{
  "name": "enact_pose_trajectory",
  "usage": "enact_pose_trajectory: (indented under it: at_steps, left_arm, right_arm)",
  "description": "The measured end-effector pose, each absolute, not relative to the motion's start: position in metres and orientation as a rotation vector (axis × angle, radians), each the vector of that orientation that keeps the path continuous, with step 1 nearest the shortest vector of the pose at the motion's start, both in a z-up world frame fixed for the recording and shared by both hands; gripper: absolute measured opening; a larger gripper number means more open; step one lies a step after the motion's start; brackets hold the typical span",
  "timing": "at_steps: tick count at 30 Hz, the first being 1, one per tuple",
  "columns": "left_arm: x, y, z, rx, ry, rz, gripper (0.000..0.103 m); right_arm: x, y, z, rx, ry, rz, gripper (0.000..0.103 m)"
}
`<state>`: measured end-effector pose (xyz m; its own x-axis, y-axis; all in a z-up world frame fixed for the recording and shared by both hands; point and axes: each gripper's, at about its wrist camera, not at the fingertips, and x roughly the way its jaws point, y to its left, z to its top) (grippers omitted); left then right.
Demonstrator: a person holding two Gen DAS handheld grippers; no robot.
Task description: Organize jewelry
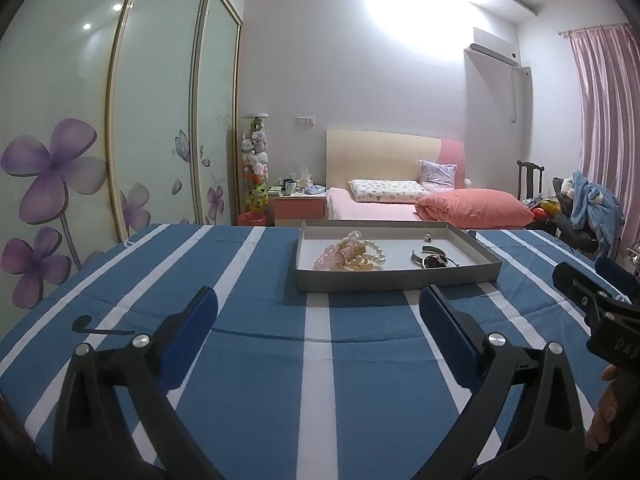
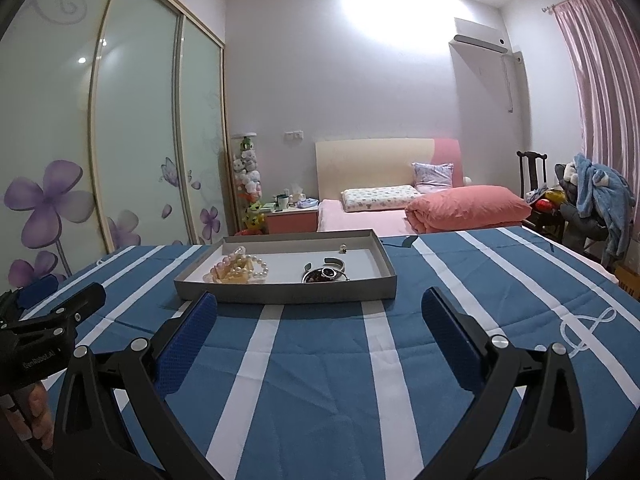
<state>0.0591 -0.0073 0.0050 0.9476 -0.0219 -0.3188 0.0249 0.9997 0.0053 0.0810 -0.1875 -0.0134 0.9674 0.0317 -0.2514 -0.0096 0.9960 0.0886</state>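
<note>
Both tongs stand wide apart and hold nothing: left gripper [image 1: 318,308], right gripper [image 2: 319,308], with ribbed blue pads [image 1: 200,320] over a striped blue-and-white cloth [image 1: 260,360]. Just ahead of the fingertips lies a shallow grey cardboard tray [image 1: 396,278]. Inside: glossy pearl and pink bead strands [image 1: 354,256], a metal cuff [image 1: 424,254], a dark watch [image 2: 326,274], a small ring [image 1: 429,236].

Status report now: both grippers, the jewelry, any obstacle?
Left gripper open, empty. Right gripper open, empty. Jewelry in grey tray, untouched. Nothing between.
</note>
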Motion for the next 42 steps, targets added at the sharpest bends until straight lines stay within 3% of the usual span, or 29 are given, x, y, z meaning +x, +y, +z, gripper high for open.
enact_pose_trajectory:
  at_steps: [42]
  left_arm:
    - [0.0609, -0.0101, 0.0, -0.002, 0.355, -0.029, 0.098]
  right_arm:
    - [0.0842, -0.1836, -0.0131, 0.09, 0.277, 0.036, 0.101]
